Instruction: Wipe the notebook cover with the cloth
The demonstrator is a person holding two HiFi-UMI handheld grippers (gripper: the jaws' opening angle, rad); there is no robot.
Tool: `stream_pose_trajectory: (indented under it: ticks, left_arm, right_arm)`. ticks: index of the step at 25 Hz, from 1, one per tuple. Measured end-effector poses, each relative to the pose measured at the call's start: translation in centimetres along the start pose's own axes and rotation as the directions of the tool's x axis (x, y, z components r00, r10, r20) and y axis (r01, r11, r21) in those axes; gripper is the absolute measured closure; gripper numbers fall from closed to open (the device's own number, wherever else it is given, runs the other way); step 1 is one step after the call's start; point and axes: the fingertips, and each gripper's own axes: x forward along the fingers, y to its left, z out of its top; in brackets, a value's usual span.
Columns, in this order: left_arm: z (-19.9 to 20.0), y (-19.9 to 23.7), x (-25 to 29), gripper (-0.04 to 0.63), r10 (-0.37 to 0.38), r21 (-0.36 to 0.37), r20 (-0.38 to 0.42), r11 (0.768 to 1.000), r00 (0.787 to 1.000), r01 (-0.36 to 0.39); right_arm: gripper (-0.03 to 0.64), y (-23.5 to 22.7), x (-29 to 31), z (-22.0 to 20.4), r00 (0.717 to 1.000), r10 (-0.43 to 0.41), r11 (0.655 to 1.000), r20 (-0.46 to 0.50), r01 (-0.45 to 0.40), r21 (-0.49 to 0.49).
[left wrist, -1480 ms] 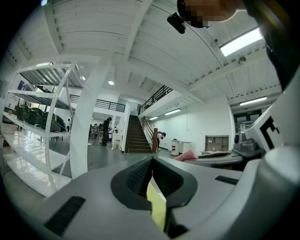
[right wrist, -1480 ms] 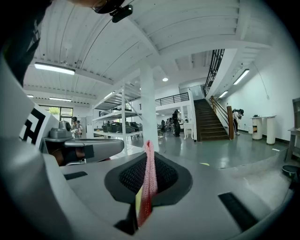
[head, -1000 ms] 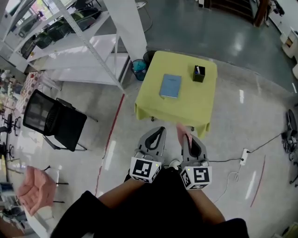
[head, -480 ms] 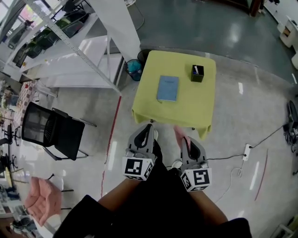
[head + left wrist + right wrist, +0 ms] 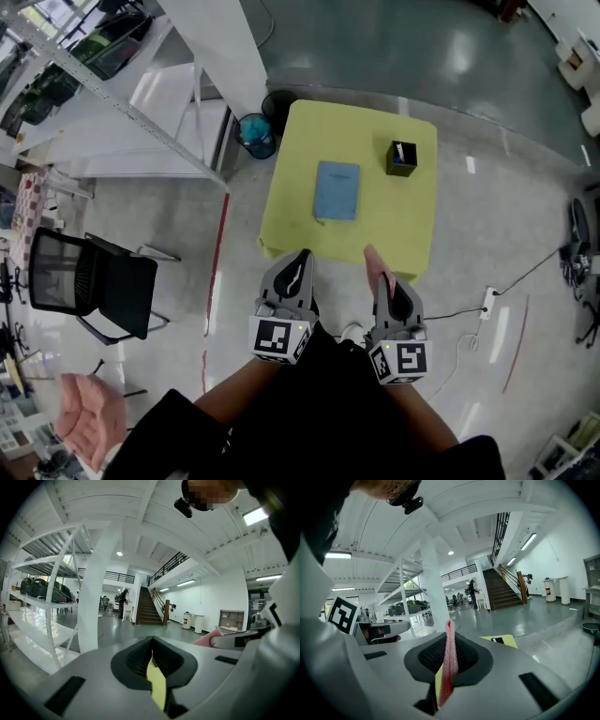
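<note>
Notebook [image 5: 336, 190]: blue, laid flat on the yellow-covered surface [image 5: 375, 220], with a black holder [image 5: 401, 157] near it; set well apart from both grippers, which are held short of the near edge. Cloth [image 5: 372, 262]: pink, pinched between the closed jaws of the right gripper [image 5: 383, 284]. Left gripper [image 5: 300, 261]: jaws brought together, nothing held.

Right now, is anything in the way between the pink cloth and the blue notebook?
No, nothing visible is. The right gripper holds the pink cloth at the near side of the yellow table, and the blue notebook lies ahead on it. The black box sits off to the right, out of the path.
</note>
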Motion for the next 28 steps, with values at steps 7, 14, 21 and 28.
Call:
stream_pose_trajectory:
  ticks: [7, 14, 21, 28]
  left_arm:
    - [-0.3, 7.7, 6.1, 0.58, -0.051, -0.08, -0.072, 0.996, 0.996, 0.045]
    - [0.6, 15.1, 10.8, 0.58, -0.123, -0.099, -0.074, 0.988, 0.99, 0.115]
    - [0.2, 18.4, 14.0, 0.58, -0.191, -0.111, -0.064, 0.977, 0.98, 0.183]
    - [-2.5, 18.4, 15.8, 0.58, -0.206, -0.139, -0.103, 0.972, 0.973, 0.191]
  right_arm:
    - [0.578, 2.6, 10.4, 1.4, 0.996, 0.068, 0.995, -0.065, -0.063, 0.072]
    - [0.578, 6.1, 20.4, 3.1, 0.989, 0.084, 0.992, -0.121, -0.072, 0.104]
    - [0.578, 5.8, 26.9, 3.0, 0.99, 0.039, 0.987, -0.134, -0.017, 0.159]
    - [0.578, 3.4, 31.5, -0.3, 0.98, 0.046, 0.967, -0.191, 0.005, 0.256]
